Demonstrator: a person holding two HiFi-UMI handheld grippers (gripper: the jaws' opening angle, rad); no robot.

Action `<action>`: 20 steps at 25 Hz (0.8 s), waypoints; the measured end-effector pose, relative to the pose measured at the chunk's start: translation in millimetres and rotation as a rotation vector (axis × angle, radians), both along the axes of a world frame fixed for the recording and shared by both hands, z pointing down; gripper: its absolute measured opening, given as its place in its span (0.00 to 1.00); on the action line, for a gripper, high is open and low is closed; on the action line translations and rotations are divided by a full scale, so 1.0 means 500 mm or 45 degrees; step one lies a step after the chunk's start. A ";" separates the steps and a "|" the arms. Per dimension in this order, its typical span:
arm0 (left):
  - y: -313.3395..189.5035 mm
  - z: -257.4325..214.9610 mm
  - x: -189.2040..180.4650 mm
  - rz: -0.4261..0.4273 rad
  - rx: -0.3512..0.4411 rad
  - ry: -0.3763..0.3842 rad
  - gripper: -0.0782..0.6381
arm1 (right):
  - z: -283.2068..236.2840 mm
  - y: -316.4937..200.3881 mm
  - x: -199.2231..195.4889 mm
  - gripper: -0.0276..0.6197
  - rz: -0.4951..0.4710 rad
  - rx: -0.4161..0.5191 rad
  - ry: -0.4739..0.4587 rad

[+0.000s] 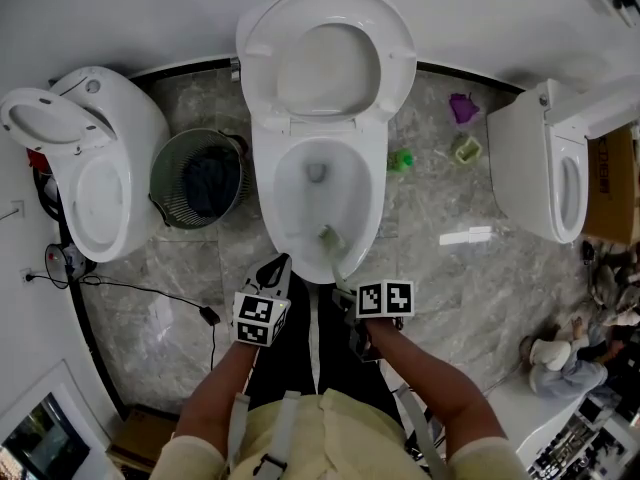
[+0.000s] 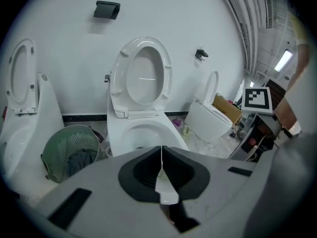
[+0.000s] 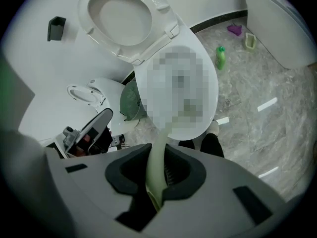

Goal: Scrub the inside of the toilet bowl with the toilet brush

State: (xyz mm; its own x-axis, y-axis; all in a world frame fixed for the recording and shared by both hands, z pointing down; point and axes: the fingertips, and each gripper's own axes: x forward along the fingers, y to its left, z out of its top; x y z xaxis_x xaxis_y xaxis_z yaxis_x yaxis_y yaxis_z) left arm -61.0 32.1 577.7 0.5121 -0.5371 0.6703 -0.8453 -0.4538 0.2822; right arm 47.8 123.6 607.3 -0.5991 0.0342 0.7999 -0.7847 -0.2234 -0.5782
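**Brush in the bowl, scrubbing under way**

The right gripper [image 3: 156,172] has its jaws pinching the pale green handle of the brush [image 1: 329,238]. The brush head sits inside the bowl [image 1: 292,193], low against the front wall and on the person's side of the drain [image 1: 316,172]. From there the handle slants up over the front rim to the gripper. The left gripper [image 2: 161,157] has its jaws pressed together with nothing between them. It hangs near the front rim, to the left, and takes no part. The seat [image 1: 256,48] is raised, so the bowl is open.

As far as the pictures show, the early steps are done: the brush is picked up and its head is down in the bowl. The scrubbing itself looks under way, at the front wall. How much has been covered cannot be told, since the bowl is plain white all round with no foam or marks to go by. Judging from where the head lies, the side walls, the back wall, under the rim and round the drain may be left to do, and then the brush has to be put away.

A bin [image 1: 200,178] stands just left of the toilet, and a green bottle [image 1: 401,159] is on the floor to its right.
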 end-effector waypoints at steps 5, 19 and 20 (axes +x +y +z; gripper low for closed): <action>0.004 0.005 -0.009 -0.022 0.001 -0.003 0.13 | -0.010 0.004 -0.036 0.17 0.088 -0.049 -0.088; 0.009 0.011 -0.034 -0.070 -0.004 -0.012 0.13 | -0.013 -0.046 -0.129 0.16 0.160 -0.059 -0.272; 0.008 0.012 -0.035 -0.072 -0.005 -0.013 0.13 | -0.010 -0.055 -0.133 0.16 0.154 -0.047 -0.273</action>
State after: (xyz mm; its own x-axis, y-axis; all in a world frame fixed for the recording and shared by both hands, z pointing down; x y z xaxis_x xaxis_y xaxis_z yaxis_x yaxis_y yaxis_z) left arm -78.7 36.2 583.6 0.4740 -0.5622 0.6776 -0.8724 -0.4041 0.2749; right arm -18.5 96.0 602.5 -0.7566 -0.0211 0.6535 -0.6112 -0.3323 -0.7184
